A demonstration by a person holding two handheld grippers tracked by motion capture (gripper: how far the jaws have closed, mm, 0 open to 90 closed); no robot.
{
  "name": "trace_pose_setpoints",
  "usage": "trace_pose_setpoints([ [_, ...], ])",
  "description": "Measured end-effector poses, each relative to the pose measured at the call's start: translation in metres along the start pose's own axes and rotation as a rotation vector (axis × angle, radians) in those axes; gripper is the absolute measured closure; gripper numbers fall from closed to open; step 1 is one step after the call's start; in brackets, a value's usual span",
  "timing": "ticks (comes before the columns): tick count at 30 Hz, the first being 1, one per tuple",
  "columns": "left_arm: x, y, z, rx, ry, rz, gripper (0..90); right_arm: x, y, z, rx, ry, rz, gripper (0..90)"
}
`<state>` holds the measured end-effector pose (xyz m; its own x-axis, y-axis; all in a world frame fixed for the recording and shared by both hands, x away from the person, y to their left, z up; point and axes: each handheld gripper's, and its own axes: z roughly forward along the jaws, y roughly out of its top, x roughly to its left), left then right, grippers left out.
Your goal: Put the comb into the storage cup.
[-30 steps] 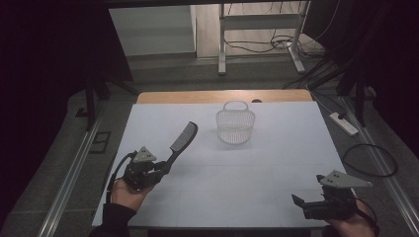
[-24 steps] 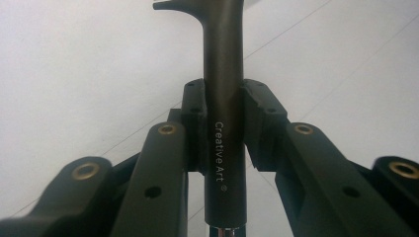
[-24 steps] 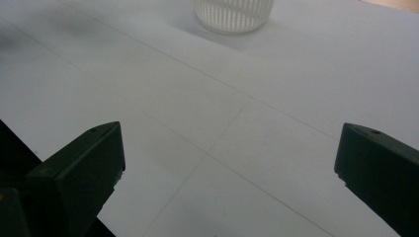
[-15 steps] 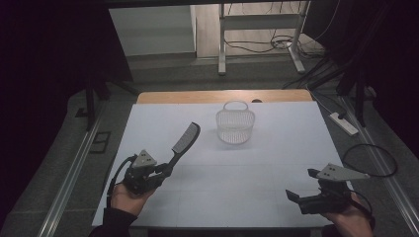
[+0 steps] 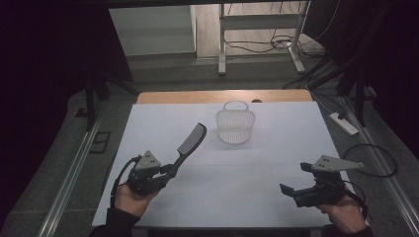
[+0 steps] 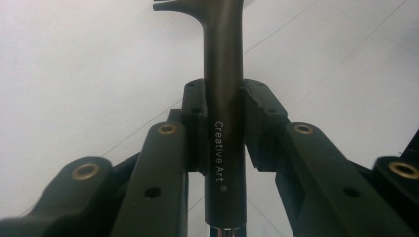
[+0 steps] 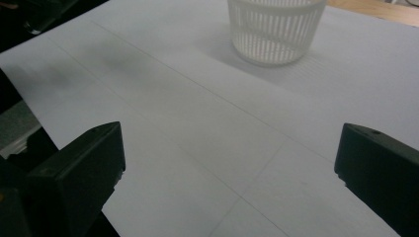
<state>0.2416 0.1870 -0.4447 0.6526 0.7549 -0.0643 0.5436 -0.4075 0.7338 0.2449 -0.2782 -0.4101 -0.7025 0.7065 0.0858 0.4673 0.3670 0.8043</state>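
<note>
My left gripper (image 5: 170, 170) is shut on the handle of a black comb (image 5: 189, 143), which points up and away toward the table's middle. In the left gripper view the comb handle (image 6: 223, 98), printed "Creative Art", is clamped between the two pads (image 6: 193, 106), and its teeth start at the top edge. A white slotted basket (image 5: 235, 125) stands upright at the back centre of the table; its lower part, the basket (image 7: 274, 29), also appears in the right gripper view. My right gripper (image 5: 285, 190) is held at the front right, open, with nothing between its jaws.
The white table top (image 5: 276, 148) ends in a wooden strip (image 5: 197, 96) at the far edge. A power strip (image 5: 344, 123) and cables (image 5: 370, 158) lie on the floor to the right. A metal frame's legs (image 5: 222, 49) stand beyond the table.
The right gripper has drifted slightly left and forward over the front right of the table. The left gripper has kept its hold on the comb and barely moved.
</note>
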Motion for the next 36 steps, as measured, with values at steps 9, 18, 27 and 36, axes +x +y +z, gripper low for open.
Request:
trace_pose_setpoints([
  [9, -0.003, 0.003, 0.003, -0.016, -0.023, 0.005, 72.3, 0.003, 0.014, 0.011, -0.01, 0.051, 0.01, 0.0],
  [18, -0.007, 0.008, 0.006, -0.028, -0.041, 0.016, 72.3, 0.006, 0.021, 0.025, 0.003, 0.07, -0.007, 0.0],
  [27, -0.012, 0.012, 0.011, -0.038, -0.052, 0.029, 72.3, 0.007, 0.03, 0.039, -0.001, 0.1, 0.003, 0.0],
  [36, -0.017, 0.015, 0.016, -0.05, -0.061, 0.046, 72.3, 0.01, 0.044, 0.051, 0.007, 0.128, 0.007, 0.0],
])
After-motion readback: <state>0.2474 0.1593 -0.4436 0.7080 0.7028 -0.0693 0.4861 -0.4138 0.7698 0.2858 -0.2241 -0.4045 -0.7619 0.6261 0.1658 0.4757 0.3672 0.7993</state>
